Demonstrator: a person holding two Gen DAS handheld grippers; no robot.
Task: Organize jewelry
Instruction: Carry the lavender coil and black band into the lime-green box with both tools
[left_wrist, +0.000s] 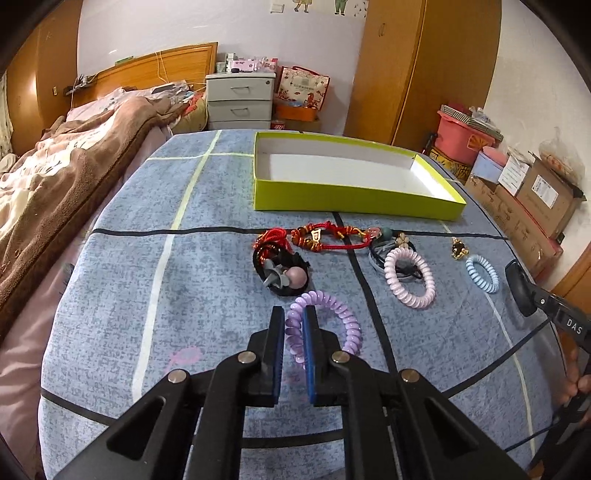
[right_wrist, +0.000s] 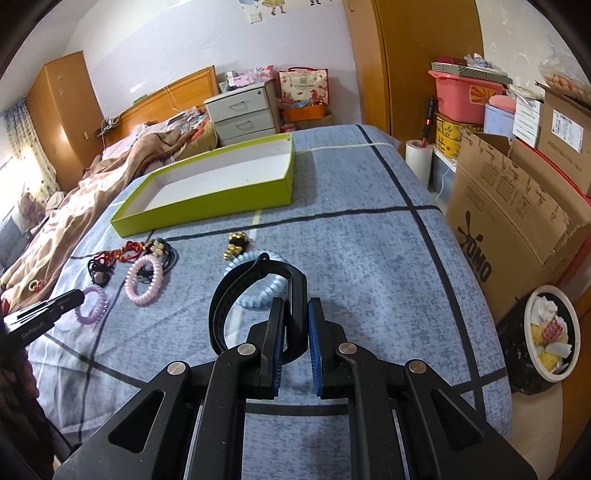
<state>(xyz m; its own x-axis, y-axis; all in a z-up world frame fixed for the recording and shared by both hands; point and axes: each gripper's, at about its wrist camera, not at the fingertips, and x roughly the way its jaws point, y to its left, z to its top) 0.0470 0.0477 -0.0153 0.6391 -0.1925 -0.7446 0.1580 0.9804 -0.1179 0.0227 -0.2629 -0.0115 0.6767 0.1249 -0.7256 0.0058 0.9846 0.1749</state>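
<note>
In the left wrist view my left gripper (left_wrist: 294, 314) is shut on one side of a purple spiral hair tie (left_wrist: 336, 314) that lies on the blue bedspread. In the right wrist view my right gripper (right_wrist: 295, 306) is shut on a black looped band (right_wrist: 236, 284), whose arc stands over a light blue spiral hair tie (right_wrist: 258, 297). An empty lime-green box (left_wrist: 354, 201) with a white inside sits beyond the jewelry; it also shows in the right wrist view (right_wrist: 207, 206). The left gripper's tip (right_wrist: 74, 297) shows there, touching the purple hair tie (right_wrist: 92, 304).
Between the box and the grippers lie red cord bracelets (left_wrist: 325, 236), black ties with a pink bead (left_wrist: 284, 277), a pink spiral tie (left_wrist: 408, 277) and a gold charm (left_wrist: 459, 251). Cardboard boxes (right_wrist: 517, 206) and a bin (right_wrist: 550, 332) stand right of the bed; a rumpled blanket (left_wrist: 55, 177) lies to the left.
</note>
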